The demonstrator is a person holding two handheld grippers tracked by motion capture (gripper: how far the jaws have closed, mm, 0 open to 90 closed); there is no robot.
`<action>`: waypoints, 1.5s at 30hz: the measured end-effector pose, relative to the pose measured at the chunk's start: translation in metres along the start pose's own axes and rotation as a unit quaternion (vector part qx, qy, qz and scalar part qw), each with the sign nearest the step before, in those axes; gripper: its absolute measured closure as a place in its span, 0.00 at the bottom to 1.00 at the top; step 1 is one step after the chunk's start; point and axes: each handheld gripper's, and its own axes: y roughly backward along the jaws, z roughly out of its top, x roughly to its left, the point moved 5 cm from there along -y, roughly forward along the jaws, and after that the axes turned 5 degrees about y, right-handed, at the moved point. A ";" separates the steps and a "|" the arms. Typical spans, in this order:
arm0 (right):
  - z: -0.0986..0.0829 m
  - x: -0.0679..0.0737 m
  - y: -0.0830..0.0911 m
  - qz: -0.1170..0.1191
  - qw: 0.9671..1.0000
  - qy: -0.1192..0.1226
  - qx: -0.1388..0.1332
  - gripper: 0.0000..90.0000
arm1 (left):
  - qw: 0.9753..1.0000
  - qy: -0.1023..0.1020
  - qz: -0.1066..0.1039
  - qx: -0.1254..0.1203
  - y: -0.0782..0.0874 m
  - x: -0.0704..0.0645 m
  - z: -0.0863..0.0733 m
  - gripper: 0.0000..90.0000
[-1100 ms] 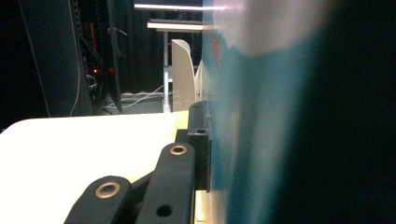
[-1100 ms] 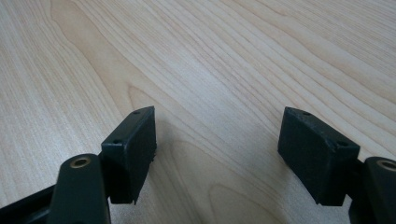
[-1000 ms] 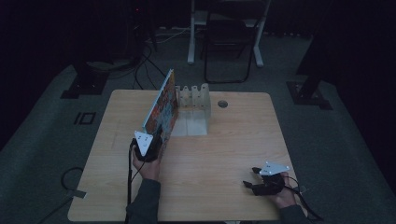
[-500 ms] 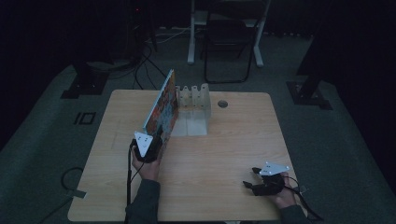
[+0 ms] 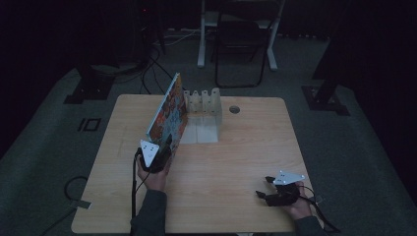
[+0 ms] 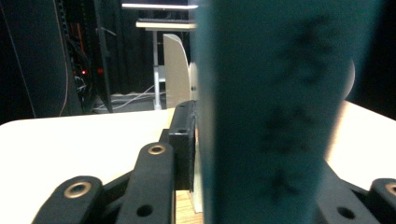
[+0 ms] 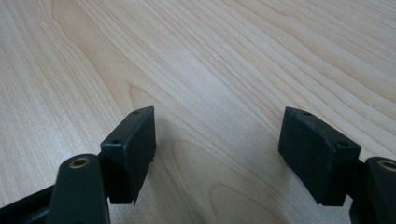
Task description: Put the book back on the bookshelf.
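Left gripper [image 5: 164,147] clamps book [image 5: 168,110] — upright.

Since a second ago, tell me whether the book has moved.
No. The book, clamped by the left gripper, keeps its place beside the white rack on the table.

Book and rack on the bench
Tall upright picture book [image 5: 168,110] stands just left of the white slotted rack [image 5: 203,104], left tongs [image 5: 164,150] at its near edge; right tongs [image 5: 263,193] well apart, near-right.

Dim room, grey carpet [image 5: 344,147], folding chair [image 5: 241,44] behind wooden table [image 5: 236,147].
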 end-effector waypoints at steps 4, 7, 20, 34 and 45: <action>0.000 0.000 0.000 0.000 1.000 0.000 0.000 0.30 | 1.000 -0.008 -0.001 0.002 0.000 0.001 -0.001 0.73; 0.000 0.000 0.000 0.001 1.000 0.000 0.000 0.30 | 1.000 -0.013 -0.002 0.002 0.000 0.001 -0.001 0.72; 0.000 0.000 0.000 0.001 1.000 -0.001 0.000 0.30 | 1.000 -0.013 0.010 -0.005 0.003 0.006 0.000 0.57; 0.000 0.000 0.000 0.001 1.000 0.000 0.001 0.29 | 1.000 -0.002 -0.007 0.008 0.010 0.007 0.002 0.33; 0.000 0.000 0.000 0.002 1.000 0.001 0.001 0.29 | 0.999 -0.004 -0.034 0.009 0.031 0.009 0.001 0.32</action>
